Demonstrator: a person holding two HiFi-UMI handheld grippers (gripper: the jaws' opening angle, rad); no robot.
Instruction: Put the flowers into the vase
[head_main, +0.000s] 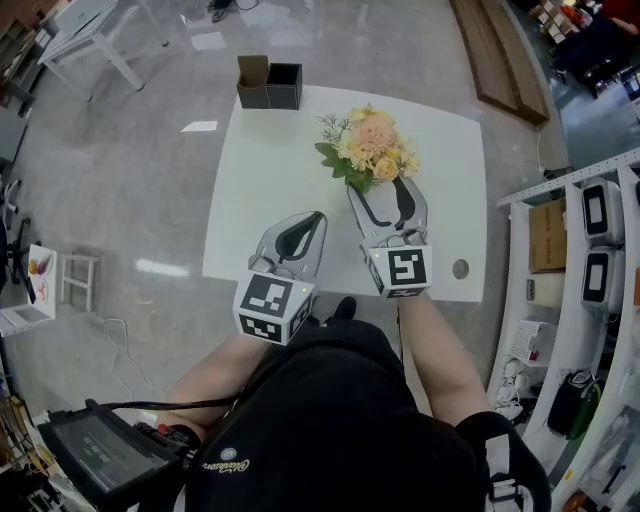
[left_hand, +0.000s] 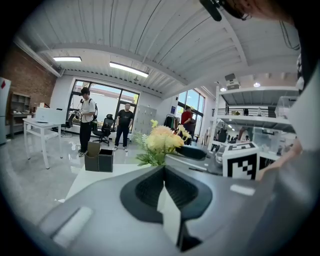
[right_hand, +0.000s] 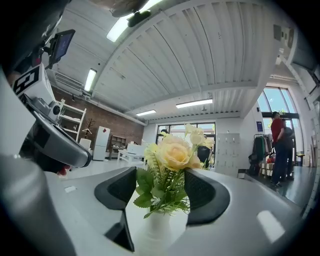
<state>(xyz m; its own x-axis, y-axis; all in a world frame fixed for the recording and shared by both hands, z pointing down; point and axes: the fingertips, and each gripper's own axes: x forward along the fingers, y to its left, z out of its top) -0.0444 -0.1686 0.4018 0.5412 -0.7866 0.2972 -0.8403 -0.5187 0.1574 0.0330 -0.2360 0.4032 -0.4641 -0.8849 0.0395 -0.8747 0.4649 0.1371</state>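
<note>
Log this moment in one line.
flowers: in vase | vase: upright on table | left gripper: shut, empty | right gripper: open, at vase

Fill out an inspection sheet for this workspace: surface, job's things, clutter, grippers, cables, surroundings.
Surface: white table, with a round port near its right edge.
Job's things: flowers stand upright in a white vase, so they look already placed.
Clutter: two dark boxes at the table's far edge.
Grippers: right gripper is open, with a jaw on each side of the vase; contact cannot be told. Left gripper is shut and empty, nearer the person.
Cables: thin cable on the floor left of the table; nothing seen on the table.
Surroundings: shelving at right, paper sheet on the floor, people standing in the background.
</note>
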